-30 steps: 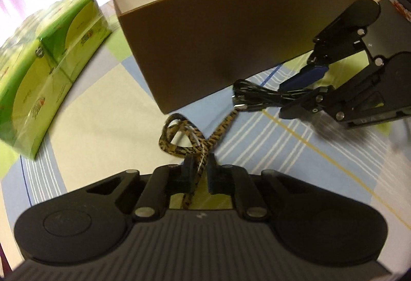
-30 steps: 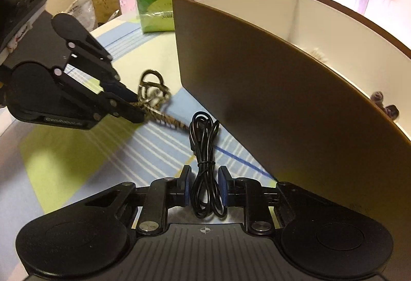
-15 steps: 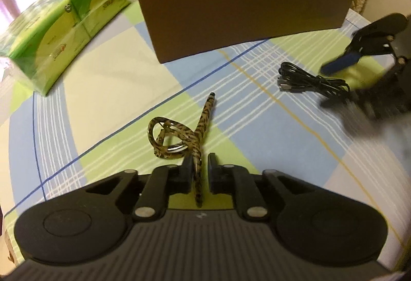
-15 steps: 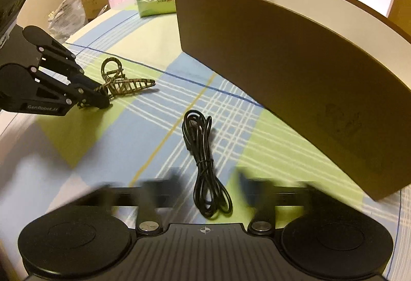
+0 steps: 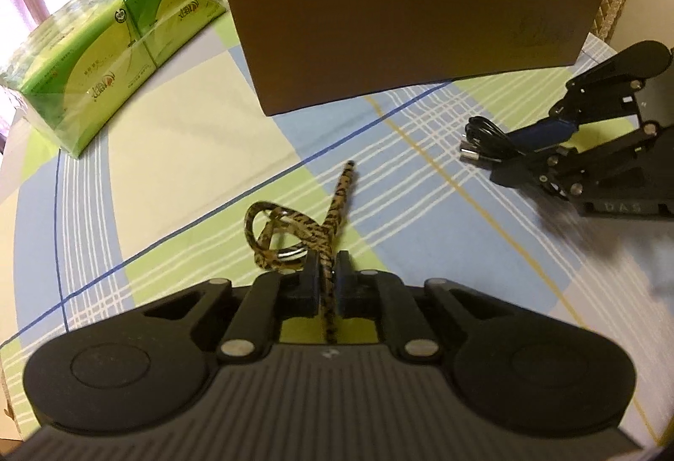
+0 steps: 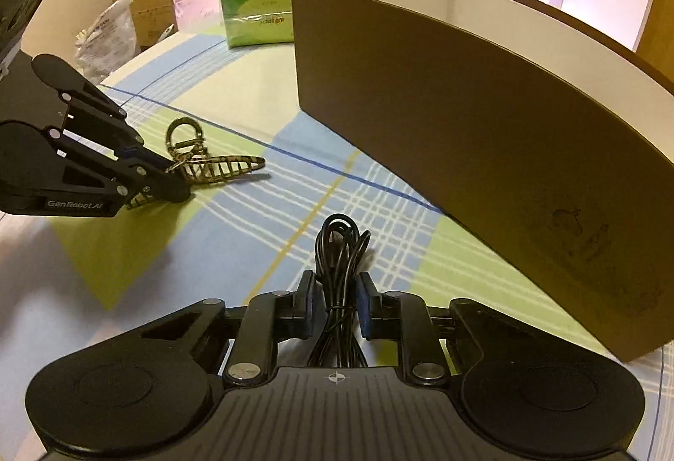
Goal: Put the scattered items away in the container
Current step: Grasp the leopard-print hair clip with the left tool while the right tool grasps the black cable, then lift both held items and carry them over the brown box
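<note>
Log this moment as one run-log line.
left gripper: shut on leopard hair clip | right gripper: around black cable, closure unclear | brown box: neither item inside yet | both items on tablecloth

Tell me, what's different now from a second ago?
Both tongs have drawn back from the box, which looked close a second ago and now sits farther off. The left tongs are still shut on the strap. The right tongs, blurred wide half a second ago, now straddle the cable closely; a firm grip is unclear. The green pack hasn't moved.
</note>
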`<state>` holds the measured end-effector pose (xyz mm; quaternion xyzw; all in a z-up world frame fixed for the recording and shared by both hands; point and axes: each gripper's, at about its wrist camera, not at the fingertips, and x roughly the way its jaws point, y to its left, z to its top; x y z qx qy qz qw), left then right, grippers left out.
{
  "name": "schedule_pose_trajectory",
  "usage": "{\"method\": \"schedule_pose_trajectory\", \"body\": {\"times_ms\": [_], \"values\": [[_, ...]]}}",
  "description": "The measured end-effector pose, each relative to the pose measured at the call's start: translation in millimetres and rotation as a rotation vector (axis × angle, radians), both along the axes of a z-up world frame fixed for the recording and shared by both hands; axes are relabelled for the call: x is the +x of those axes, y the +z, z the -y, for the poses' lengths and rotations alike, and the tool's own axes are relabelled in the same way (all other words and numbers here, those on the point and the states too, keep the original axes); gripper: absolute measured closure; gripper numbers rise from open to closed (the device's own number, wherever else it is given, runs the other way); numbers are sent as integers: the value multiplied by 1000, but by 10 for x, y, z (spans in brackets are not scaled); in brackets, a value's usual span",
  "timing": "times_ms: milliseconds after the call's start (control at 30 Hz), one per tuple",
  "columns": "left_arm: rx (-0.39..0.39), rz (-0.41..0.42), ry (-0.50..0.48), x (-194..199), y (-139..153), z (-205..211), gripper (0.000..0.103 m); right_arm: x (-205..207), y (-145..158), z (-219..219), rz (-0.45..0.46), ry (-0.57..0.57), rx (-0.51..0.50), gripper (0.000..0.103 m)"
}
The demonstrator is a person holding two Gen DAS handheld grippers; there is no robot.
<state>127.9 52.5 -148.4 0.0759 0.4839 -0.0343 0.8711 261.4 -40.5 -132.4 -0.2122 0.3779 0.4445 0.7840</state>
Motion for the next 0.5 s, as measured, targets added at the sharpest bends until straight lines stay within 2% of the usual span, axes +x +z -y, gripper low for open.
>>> {"method": "schedule_pose_trajectory", "body": {"times_ms": [500], "values": [[-14, -14, -32, -166, 55, 287, 100, -152, 96, 484, -102, -127, 17, 81]]}}
